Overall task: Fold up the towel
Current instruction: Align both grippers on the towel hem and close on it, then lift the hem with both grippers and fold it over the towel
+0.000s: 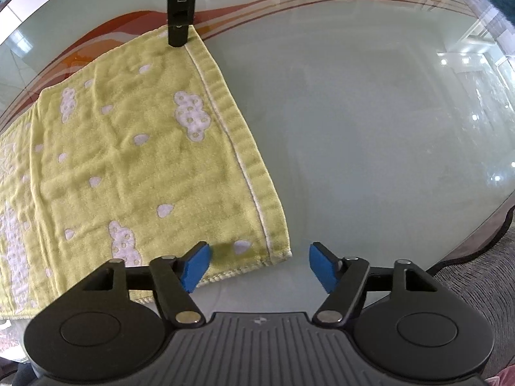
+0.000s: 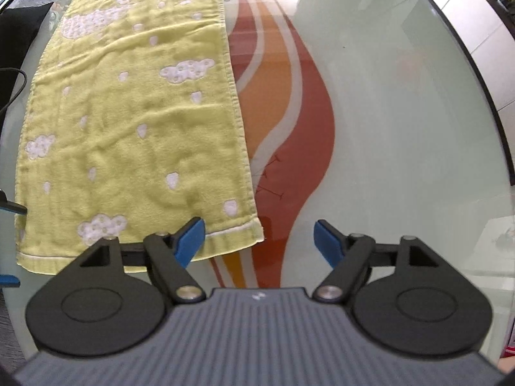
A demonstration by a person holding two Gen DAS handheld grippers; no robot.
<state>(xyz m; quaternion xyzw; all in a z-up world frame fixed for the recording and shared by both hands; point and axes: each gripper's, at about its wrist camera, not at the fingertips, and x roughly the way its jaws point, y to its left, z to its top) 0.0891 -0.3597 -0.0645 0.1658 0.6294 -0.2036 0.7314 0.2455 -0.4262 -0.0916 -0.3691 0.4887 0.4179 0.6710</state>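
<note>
Glass table (image 1: pixel 370 122) with red and orange swirls carries the yellow-green towel (image 1: pixel 128 148), spread flat and patterned with white clouds. The left gripper (image 1: pixel 259 265) hangs over one towel corner, jaws spread wide, nothing pinched between the blue pads (image 1: pixel 196 265). The right gripper (image 2: pixel 259 241) hovers at the neighbouring corner, jaws likewise spread and empty, one pad above the hem.
</note>
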